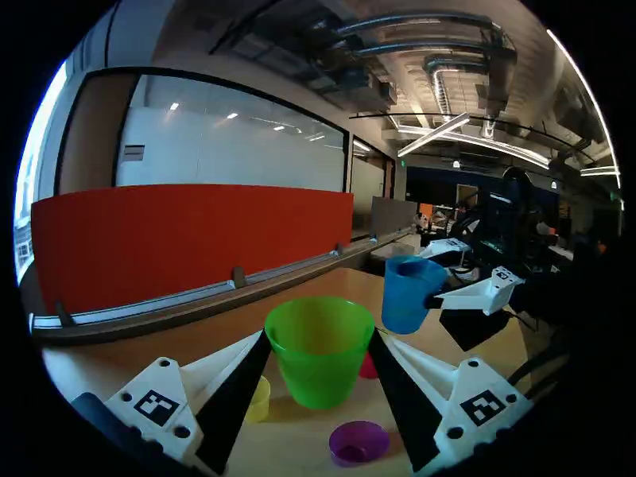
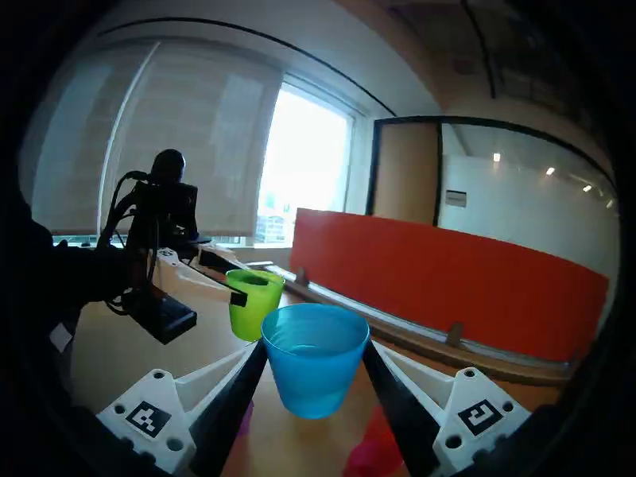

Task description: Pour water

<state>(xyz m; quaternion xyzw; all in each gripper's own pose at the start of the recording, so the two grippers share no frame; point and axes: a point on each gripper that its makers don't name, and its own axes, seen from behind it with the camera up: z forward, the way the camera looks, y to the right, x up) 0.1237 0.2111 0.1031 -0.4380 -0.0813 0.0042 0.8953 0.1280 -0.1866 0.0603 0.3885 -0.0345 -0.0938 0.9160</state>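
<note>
**Two plastic cups held up over a wooden table**

Both cups are smooth, tapered, translucent plastic. The left gripper (image 1: 319, 340) has its fingers closed against the sides of the green cup (image 1: 319, 374), holding it upright above the pale wooden table (image 1: 238, 326). The right gripper (image 2: 313, 348) clamps the blue cup (image 2: 312, 385) the same way, level, with what looks like a water line inside. In the left gripper view, the blue cup is raised just beyond the green one.
</note>
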